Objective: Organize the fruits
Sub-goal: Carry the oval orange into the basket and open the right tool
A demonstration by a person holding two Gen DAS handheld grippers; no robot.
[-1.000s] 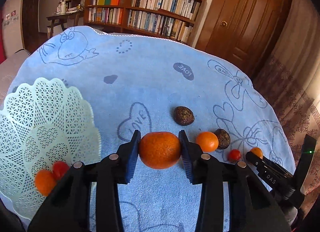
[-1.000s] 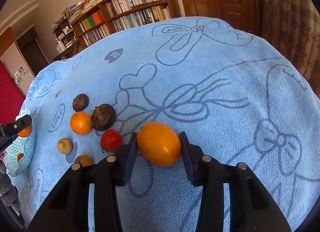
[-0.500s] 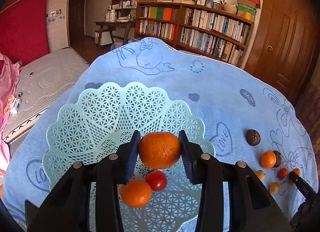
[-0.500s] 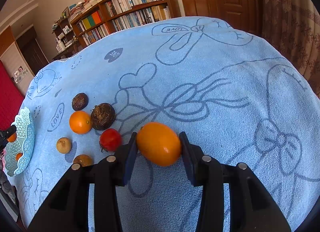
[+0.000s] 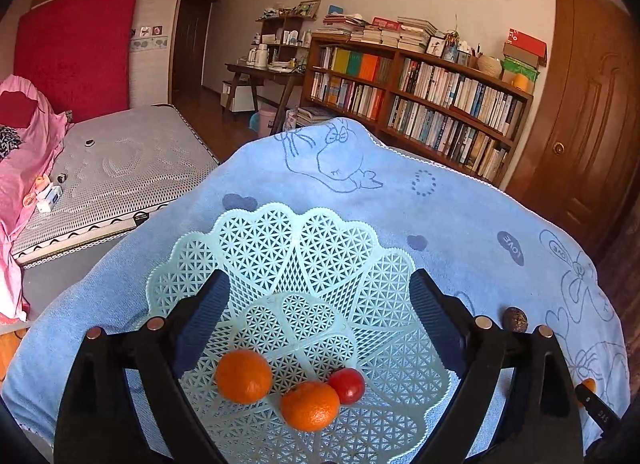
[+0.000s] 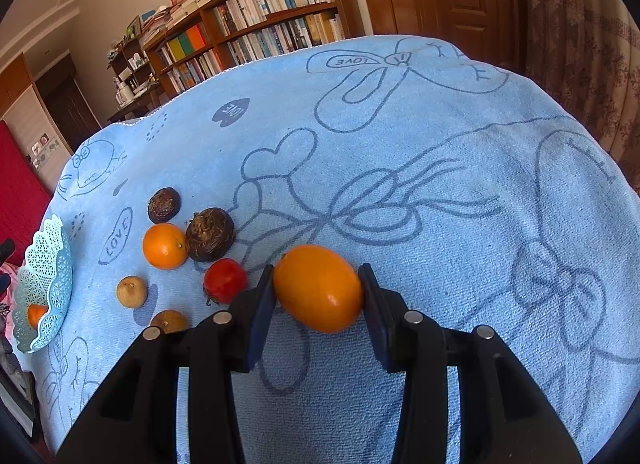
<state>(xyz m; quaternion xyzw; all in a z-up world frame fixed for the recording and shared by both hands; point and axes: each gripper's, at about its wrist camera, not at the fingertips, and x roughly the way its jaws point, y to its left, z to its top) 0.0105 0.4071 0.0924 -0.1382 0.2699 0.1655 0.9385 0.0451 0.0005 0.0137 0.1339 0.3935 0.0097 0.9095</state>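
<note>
Flanking the basket (image 5: 256, 248), left tongs (image 5: 320, 304) spread; right tongs (image 6: 318, 288) pinching a kumquat (image 6: 318, 288).

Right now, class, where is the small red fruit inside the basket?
In the left wrist view, the small red fruit lies low in the basket, touching an orange at its left.

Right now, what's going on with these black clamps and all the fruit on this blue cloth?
A person is sorting fruit into a pale green lattice plastic basket with two handheld grippers. The left gripper hangs open over the basket, which holds two round oranges and a small red tomato. The right gripper is clamped on an oval orange fruit, raised over the blue towel, where more fruit waits.
</note>
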